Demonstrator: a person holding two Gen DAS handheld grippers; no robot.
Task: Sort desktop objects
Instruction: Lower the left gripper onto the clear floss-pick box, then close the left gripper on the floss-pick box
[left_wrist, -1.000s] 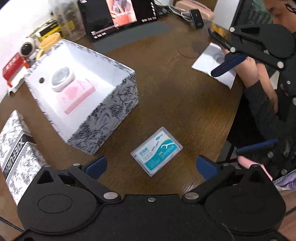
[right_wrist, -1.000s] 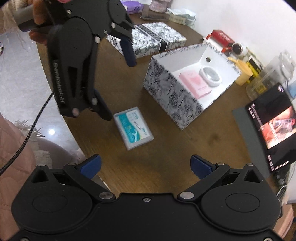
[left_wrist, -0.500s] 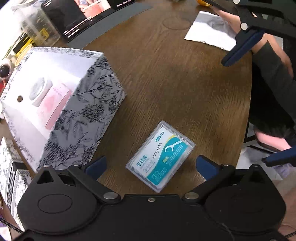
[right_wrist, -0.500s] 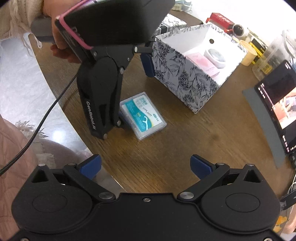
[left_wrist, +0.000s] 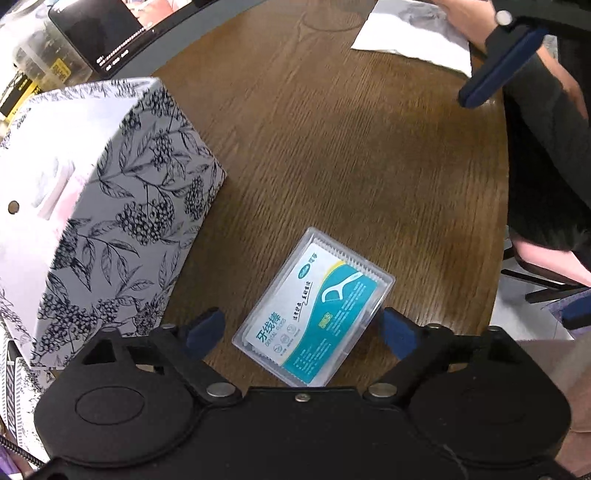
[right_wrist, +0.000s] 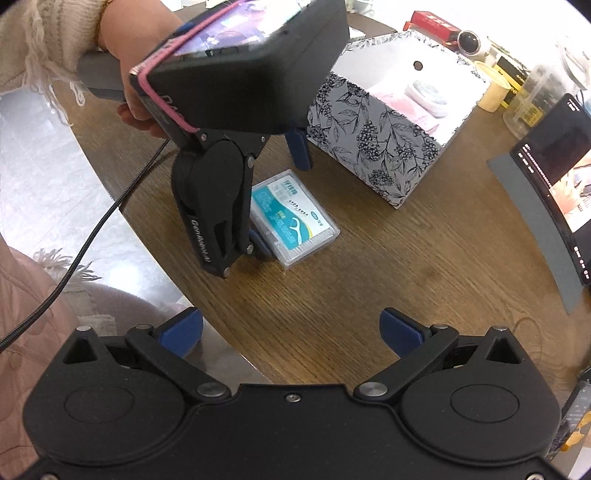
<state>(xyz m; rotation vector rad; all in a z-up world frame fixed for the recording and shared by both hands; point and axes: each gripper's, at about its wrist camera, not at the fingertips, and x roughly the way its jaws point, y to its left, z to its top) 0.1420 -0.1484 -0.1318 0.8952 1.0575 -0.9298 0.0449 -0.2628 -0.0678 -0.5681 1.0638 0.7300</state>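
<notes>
Floss box is lying flat on the wooden counter, near its edge, just right of the floral bin. Clear plastic case, teal-and-white label with a floss-pick drawing; white picks showing along its far edge.

Left gripper is sitting low over the box, fingers spread wide, flanking it; contact is unclear. Its body is covering the box's near corner.

Right gripper is hovering apart, fingers spread, pinching nothing.

Bin contents are blurring out in the left view; the right view is showing something pink and a round white thing inside.
</notes>
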